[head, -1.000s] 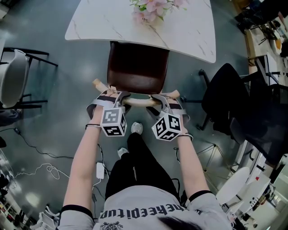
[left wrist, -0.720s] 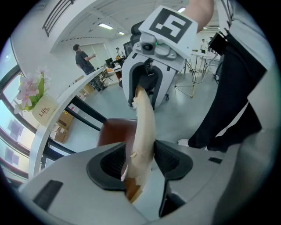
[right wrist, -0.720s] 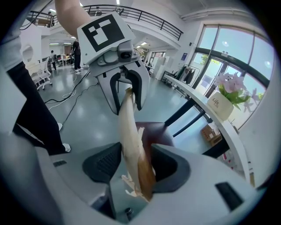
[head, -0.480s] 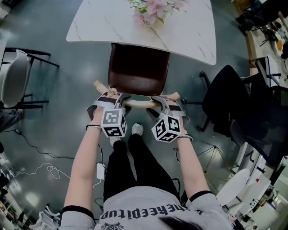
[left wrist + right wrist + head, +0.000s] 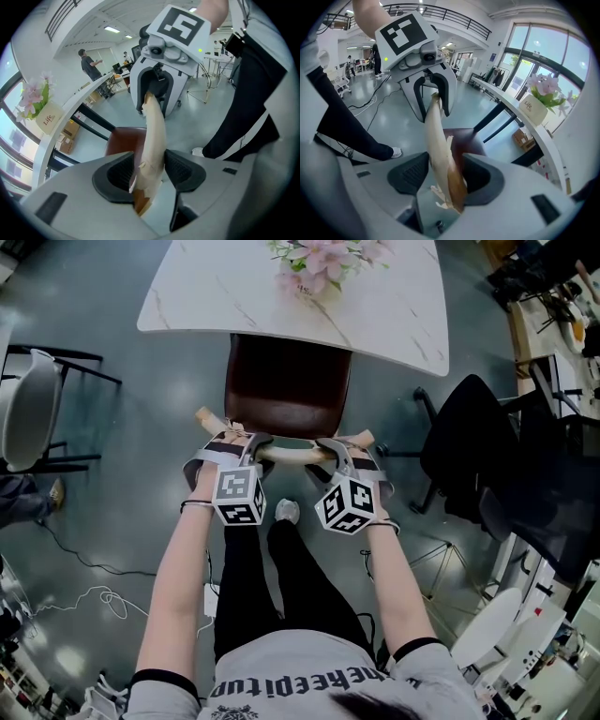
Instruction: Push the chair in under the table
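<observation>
Grey polished floor (image 5: 141, 381) spreads beneath a white marble table (image 5: 234, 287). The brown-seated chair (image 5: 286, 381) has its front edge just under the table. The left gripper (image 5: 236, 441) and right gripper (image 5: 339, 448) both clamp its pale wooden back rail (image 5: 286, 454).

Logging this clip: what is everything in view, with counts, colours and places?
table: one, white marble, top of head view
flowers: one bunch, pink, on the table
chair: one, brown seat, pale back rail, seat front at the table's edge
office chair: one, black, right
side chair: one, grey, far left
cable: white, floor, lower left
legs: two, black trousers, behind the chair
left gripper: grey, shut on back rail
right gripper: grey, shut on back rail
</observation>
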Demonstrator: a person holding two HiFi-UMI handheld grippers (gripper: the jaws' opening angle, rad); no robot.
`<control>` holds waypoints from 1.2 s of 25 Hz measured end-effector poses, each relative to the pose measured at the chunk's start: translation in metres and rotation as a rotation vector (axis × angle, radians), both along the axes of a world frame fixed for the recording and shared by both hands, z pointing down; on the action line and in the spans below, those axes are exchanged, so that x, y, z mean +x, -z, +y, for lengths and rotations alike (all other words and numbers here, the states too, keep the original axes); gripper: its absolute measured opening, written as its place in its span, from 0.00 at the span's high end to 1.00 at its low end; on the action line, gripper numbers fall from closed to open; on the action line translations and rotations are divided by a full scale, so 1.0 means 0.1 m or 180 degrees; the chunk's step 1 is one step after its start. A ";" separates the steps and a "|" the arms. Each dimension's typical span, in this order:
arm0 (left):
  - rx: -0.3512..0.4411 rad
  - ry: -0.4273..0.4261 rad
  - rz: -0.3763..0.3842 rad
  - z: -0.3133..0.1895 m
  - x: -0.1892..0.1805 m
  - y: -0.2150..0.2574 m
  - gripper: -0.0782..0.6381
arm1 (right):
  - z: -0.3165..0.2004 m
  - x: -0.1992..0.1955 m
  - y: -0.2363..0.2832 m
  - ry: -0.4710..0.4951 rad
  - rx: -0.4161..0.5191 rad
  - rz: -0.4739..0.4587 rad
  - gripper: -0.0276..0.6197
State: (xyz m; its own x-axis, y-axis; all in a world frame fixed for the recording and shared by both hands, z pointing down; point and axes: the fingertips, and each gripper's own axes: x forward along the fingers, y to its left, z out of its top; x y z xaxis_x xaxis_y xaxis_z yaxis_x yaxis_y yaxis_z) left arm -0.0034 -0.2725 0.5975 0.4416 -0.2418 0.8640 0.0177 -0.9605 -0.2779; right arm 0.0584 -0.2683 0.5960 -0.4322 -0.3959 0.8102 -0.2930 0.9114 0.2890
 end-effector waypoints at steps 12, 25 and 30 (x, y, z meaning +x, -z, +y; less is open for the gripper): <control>0.0005 -0.0036 0.0007 -0.08 -0.04 0.00 0.59 | -0.08 -0.04 -0.01 -0.0100 0.0002 0.0016 0.59; -0.0032 -0.0060 0.0148 -0.01 -0.04 0.09 0.63 | -0.04 -0.07 0.09 -0.0454 -0.0066 -0.0035 0.59; -0.0032 0.0107 0.0516 0.02 0.00 0.32 0.74 | -0.01 -0.15 0.36 -0.0787 -0.0009 -0.0387 0.78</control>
State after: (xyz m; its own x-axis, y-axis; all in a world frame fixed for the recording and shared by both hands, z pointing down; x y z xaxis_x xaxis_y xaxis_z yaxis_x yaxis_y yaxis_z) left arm -0.0032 -0.2707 0.5655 0.5673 -0.2505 0.7845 -0.0589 -0.9625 -0.2648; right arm 0.0432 -0.2691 0.5603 -0.4170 -0.4992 0.7596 -0.5391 0.8087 0.2355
